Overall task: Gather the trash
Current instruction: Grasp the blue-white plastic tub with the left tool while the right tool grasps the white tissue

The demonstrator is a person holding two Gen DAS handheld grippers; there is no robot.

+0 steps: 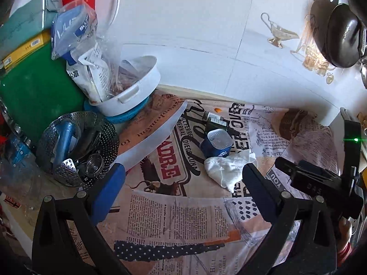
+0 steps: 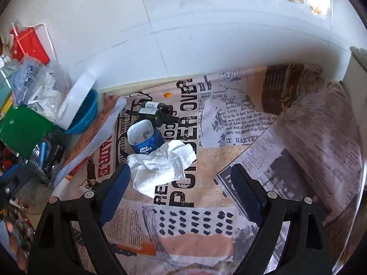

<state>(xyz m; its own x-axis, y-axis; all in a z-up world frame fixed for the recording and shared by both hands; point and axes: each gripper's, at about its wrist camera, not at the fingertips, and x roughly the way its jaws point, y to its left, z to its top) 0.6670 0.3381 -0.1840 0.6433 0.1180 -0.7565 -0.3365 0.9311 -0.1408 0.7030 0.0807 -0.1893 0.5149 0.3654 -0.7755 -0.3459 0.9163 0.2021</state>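
Observation:
A crumpled white paper towel (image 1: 227, 169) (image 2: 160, 167) lies on the newspaper-print tablecloth (image 1: 174, 215) (image 2: 195, 229). Behind it a blue paper cup (image 1: 218, 143) (image 2: 144, 139) lies on its side, and two small dark bottles (image 2: 158, 112) (image 1: 215, 120) lie beyond the cup. My left gripper (image 1: 183, 181) is open and empty, the towel just inside its right finger (image 1: 259, 188). My right gripper (image 2: 181, 181) is open too, and the towel lies in front of its left finger (image 2: 117, 185). The right gripper's black body (image 1: 321, 181) shows at the right of the left wrist view.
At the left stand a green box (image 1: 39, 96) (image 2: 20, 126), a white bowl (image 1: 135, 84) with plastic bags on a blue colander (image 2: 84, 116), and a metal steamer basket (image 1: 78, 146). A white tiled wall (image 1: 195, 34) closes the back. A dark pan (image 1: 344, 34) hangs top right.

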